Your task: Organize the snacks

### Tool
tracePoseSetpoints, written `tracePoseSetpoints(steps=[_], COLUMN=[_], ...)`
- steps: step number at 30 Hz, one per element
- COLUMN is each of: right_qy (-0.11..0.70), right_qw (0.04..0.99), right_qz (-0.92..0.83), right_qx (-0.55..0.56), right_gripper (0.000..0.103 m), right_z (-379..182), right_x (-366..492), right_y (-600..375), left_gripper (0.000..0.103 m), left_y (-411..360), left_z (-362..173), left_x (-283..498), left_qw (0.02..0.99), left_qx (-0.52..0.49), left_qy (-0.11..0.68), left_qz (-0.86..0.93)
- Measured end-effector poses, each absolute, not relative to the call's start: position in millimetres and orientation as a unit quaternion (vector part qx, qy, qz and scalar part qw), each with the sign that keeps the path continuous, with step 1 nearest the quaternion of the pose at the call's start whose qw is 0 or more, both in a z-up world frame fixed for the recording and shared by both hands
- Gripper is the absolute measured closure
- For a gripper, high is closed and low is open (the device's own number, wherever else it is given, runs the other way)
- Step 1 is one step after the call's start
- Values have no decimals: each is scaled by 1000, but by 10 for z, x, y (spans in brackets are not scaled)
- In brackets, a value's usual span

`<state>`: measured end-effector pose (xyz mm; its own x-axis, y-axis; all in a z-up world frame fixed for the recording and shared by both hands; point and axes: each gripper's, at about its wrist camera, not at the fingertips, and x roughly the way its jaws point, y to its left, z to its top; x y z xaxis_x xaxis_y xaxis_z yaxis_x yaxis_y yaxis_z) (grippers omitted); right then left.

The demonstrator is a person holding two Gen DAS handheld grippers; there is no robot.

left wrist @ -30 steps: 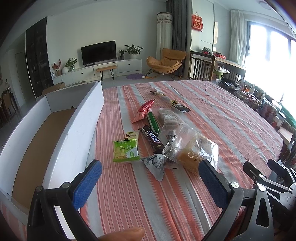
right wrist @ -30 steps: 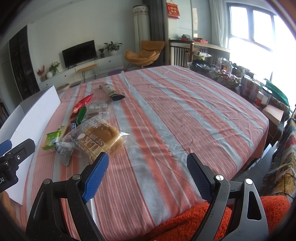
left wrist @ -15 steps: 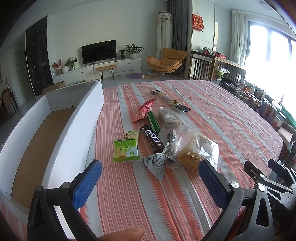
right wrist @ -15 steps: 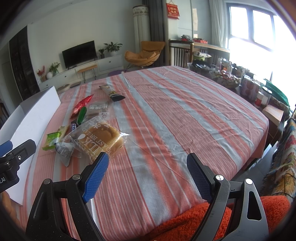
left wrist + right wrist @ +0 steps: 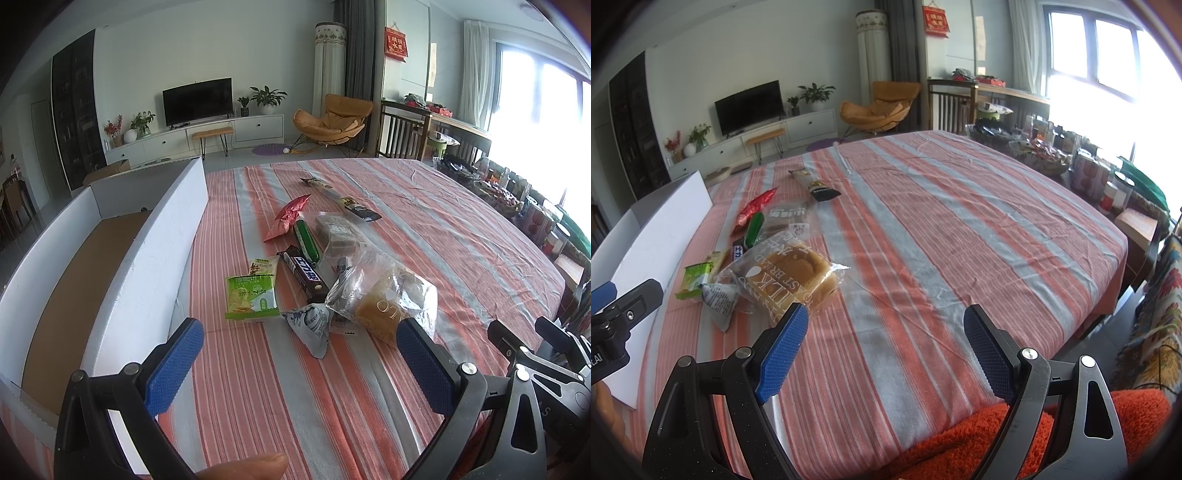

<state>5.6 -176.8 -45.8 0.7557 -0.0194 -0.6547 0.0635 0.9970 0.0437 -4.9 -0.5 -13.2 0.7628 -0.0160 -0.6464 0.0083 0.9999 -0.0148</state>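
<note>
Snacks lie clustered on the striped bench [image 5: 424, 229] toward its left edge, just beside the long white wall of an open cardboard box [image 5: 122, 258] that runs along that edge. Nearest the left hand-held gripper [image 5: 301, 365] are a bagged bread loaf [image 5: 388, 299], a small grey triangular packet [image 5: 310, 325] touching it, and a green cracker packet [image 5: 251, 295]; behind them a dark chocolate bar [image 5: 304, 273], a green stick [image 5: 306, 240], a clear-wrapped brown cake [image 5: 338, 230], a red foil packet [image 5: 290, 216] and, farthest back, a long dark-ended packet [image 5: 347, 201] lying apart.

Both tools hover empty with jaws spread wide: the left over bare cloth short of the pile, the right hand-held gripper [image 5: 884, 356] at the near edge, its left pad level with the loaf (no contact visible). The right half of the bench up to its far and right edges is bare cloth. The box's near end is cut off by the frame. Print on most wrappers is too small to read; the loaf's bag overlaps the cake and the bar's near end. An orange fuzzy fabric [image 5: 979, 439] covers the near edge under the right tool, and a fingertip [image 5: 243, 469] pokes in at the bottom of the left view.
</note>
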Motion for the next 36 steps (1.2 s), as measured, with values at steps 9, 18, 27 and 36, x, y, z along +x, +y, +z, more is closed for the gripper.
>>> tracePoseSetpoints(steps=[9, 18, 27, 36], right_qy=[349, 349, 350, 351], right_qw=[936, 936, 936, 936], right_qz=[-22, -22, -22, -22], right_qx=[32, 32, 33, 33], right_gripper=[14, 14, 14, 14], right_z=[-464, -467, -475, -486], right_x=[56, 57, 59, 57], right_y=[-1772, -1773, -1778, -1759], left_gripper=[0, 0, 0, 0], left_y=[12, 17, 19, 46], left_z=[-153, -152, -176, -187], left_x=[-32, -28, -13, -3], left_qw=[938, 938, 936, 935], left_qx=[-9, -9, -14, -17], left_qy=[346, 346, 351, 354], left_qz=[-6, -6, -7, -7])
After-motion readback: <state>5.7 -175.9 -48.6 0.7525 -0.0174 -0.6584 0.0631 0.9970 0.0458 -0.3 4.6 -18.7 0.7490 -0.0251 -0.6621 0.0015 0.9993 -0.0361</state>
